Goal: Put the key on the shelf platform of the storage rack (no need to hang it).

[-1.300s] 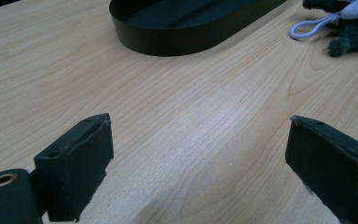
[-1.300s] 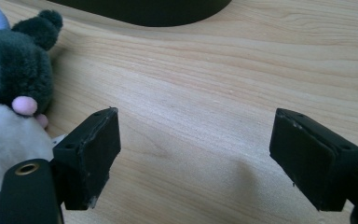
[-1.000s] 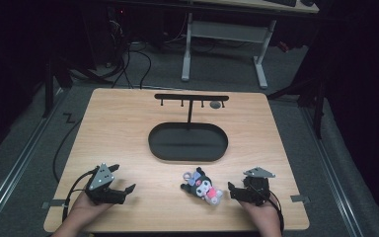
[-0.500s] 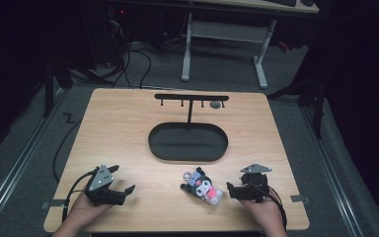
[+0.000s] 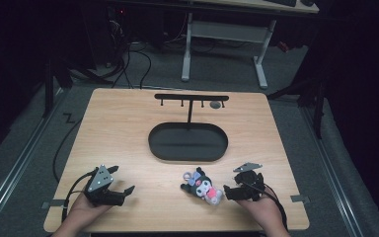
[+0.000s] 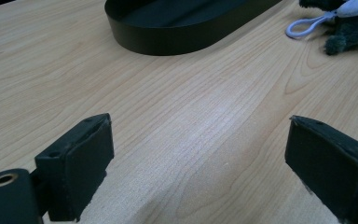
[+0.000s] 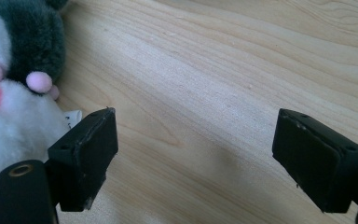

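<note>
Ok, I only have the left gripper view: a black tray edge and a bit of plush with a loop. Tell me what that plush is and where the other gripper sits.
Observer: The plush toy is a small dark-eared character with a white face and pink body, lying on the table in front of the black oval tray.
Operator: Now the right gripper.
Observer: The right gripper sits just right of the toy, jaws open, with only bare wood between them.
Operator: Report anything behind the tray.
Observer: A black T-shaped hook rack rises from the tray's far side.
</note>
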The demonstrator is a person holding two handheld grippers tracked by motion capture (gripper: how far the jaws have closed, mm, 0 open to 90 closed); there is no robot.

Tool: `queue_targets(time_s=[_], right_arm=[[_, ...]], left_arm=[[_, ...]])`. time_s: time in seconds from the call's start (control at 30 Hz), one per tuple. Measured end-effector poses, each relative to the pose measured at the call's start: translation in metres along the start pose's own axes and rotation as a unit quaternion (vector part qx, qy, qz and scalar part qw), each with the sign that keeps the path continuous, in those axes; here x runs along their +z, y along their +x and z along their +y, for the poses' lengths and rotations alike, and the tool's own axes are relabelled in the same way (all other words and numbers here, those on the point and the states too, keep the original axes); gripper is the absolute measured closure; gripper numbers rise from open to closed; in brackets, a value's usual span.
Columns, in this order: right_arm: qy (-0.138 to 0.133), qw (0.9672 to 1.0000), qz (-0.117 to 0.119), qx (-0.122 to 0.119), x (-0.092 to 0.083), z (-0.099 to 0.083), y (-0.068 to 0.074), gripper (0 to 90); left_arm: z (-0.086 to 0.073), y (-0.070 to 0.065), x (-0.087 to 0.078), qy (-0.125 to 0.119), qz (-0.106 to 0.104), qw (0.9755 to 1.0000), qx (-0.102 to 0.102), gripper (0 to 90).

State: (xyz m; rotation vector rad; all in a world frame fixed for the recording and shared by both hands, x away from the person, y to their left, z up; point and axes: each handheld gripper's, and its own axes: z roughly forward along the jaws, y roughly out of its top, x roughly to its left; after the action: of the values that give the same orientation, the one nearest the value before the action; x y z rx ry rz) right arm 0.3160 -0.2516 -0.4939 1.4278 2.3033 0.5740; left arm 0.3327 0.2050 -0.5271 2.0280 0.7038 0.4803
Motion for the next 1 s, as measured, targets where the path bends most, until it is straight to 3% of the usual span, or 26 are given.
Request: queue_targets(time_s=[0.13,0.27,0.4,0.67,0.93,0.97,1.0], right_arm=[[0.013,0.9999,0.009,-0.002,0.001,0.001,0.000,14.6],[0.033,0.9993,0.004,-0.016,0.000,0.003,0.000,14.6],[0.062,0.9975,-0.007,-0.034,-0.001,0.004,0.001,14.7],[0.097,0.9938,0.001,-0.056,-0.005,0.005,0.002,14.7],[0.128,0.9909,0.010,-0.041,-0.015,0.011,0.003,14.7],[0.131,0.9896,0.012,-0.059,-0.015,0.013,0.002,14.6],[0.133,0.9891,0.012,-0.062,-0.016,0.013,0.003,14.6]], left_arm=[[0.001,0.000,0.001,0.002,-0.002,1.0000,0.001,8.8],[0.001,0.000,0.001,0.001,-0.003,1.0000,0.002,8.8],[0.001,0.000,0.001,0.002,-0.005,1.0000,0.003,8.8],[0.001,-0.001,0.001,0.004,-0.007,1.0000,0.006,8.8],[0.001,-0.002,0.002,0.006,-0.007,0.9999,0.009,8.8],[0.001,-0.002,0.002,0.006,-0.007,0.9999,0.009,9.1],[0.001,-0.001,0.002,0.006,-0.007,0.9999,0.009,9.6]])
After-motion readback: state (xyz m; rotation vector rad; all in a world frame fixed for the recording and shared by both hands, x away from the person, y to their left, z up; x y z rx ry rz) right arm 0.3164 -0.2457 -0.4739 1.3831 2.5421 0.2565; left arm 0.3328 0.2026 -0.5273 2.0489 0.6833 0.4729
